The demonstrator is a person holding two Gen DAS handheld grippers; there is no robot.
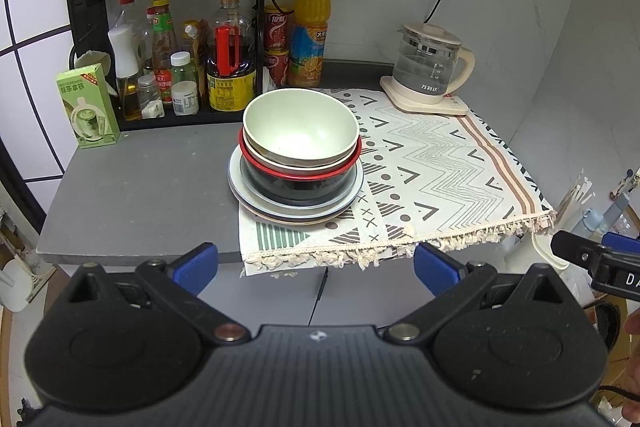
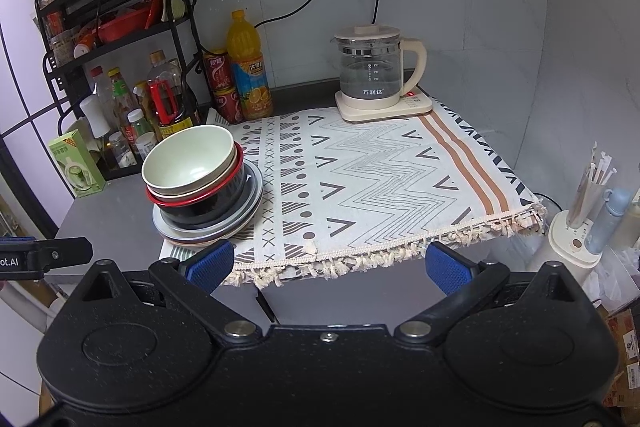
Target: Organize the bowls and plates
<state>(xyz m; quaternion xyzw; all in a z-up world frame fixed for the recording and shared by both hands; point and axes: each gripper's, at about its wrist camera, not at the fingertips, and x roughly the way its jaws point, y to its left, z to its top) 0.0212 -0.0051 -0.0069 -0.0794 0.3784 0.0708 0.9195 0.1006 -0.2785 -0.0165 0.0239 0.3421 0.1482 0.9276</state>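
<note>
I held both the left gripper (image 1: 316,269) and right gripper (image 2: 330,267) spread, empty, off the counter's front edge; the nested bowls (image 1: 301,131) topped plates (image 1: 296,203) at the cloth's (image 1: 432,163) left edge, so I judged lifting the top bowl straight up safest.

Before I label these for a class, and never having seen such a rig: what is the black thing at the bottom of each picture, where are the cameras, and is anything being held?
The black thing is a hand-held gripper with two blue-padded fingers; a person holds one in each hand. Each picture comes from a fisheye camera on one gripper, looking forward along its fingers. The left gripper and the right gripper are both open and hold nothing.

Ahead is a grey counter partly covered by a patterned cloth. On the cloth's left edge stands a stack: a pale green bowl on top, nested in other bowls, above several plates. Behind are a glass kettle, an orange juice bottle and a rack of sauce bottles.
</note>
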